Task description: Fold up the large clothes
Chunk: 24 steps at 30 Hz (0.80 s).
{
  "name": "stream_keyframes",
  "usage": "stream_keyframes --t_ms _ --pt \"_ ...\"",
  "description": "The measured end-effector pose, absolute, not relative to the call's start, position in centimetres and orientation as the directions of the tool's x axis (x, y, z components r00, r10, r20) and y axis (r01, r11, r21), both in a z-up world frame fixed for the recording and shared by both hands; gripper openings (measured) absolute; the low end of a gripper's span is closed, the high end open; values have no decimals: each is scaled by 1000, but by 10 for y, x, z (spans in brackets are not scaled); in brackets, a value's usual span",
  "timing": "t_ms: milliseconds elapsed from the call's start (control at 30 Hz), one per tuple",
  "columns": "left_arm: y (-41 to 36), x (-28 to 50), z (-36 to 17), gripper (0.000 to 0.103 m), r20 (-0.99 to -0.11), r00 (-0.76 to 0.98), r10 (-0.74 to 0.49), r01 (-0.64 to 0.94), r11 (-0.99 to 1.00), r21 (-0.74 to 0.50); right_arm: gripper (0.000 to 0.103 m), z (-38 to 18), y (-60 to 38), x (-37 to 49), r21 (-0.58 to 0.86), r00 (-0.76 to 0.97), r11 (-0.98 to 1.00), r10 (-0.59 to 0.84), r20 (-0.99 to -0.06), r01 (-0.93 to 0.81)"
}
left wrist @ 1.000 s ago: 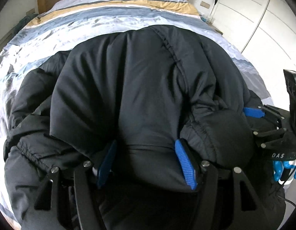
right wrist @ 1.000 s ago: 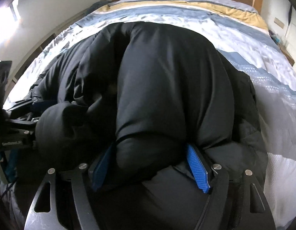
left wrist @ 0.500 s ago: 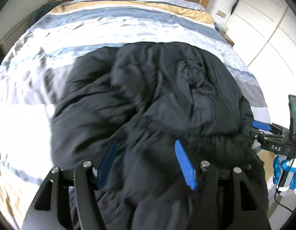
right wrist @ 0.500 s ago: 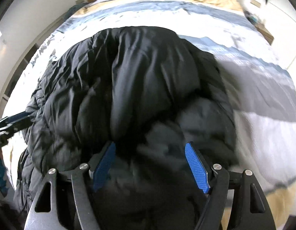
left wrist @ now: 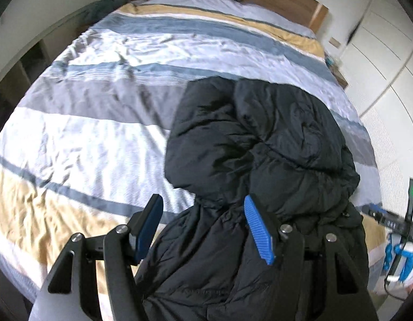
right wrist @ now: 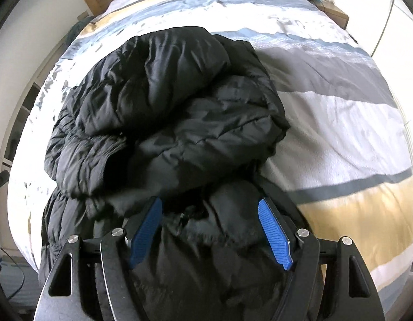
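I see the black puffer jacket lying bunched on the striped bedspread. My left gripper and right gripper both hang above it, jaws spread wide, gripping nothing.

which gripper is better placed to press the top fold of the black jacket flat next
Probably right. The right gripper hangs open with the black puffer jacket centred straight ahead. The left gripper, also open, sits toward the jacket's left edge, its left finger over the striped duvet.
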<state>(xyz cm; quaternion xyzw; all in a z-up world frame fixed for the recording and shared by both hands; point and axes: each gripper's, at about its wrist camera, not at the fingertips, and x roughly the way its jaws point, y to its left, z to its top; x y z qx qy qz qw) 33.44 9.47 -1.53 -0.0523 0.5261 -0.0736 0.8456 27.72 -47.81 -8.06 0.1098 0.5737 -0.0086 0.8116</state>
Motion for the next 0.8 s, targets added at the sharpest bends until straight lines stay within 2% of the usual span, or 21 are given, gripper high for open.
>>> stream_keyframes --t_ms 500,633,800 --pt "104 314 4 62 -879 474 -51 7 998 -55 81 -26 -488 242 87 367 969 -4 -930 231" --pt "104 314 3 69 -879 477 -20 12 1000 -16 82 -20 -494 235 62 360 966 -34 -932 250" --pt "104 315 1 69 -877 480 -3 31 999 13 85 -18 -501 223 38 347 958 -65 -935 283"
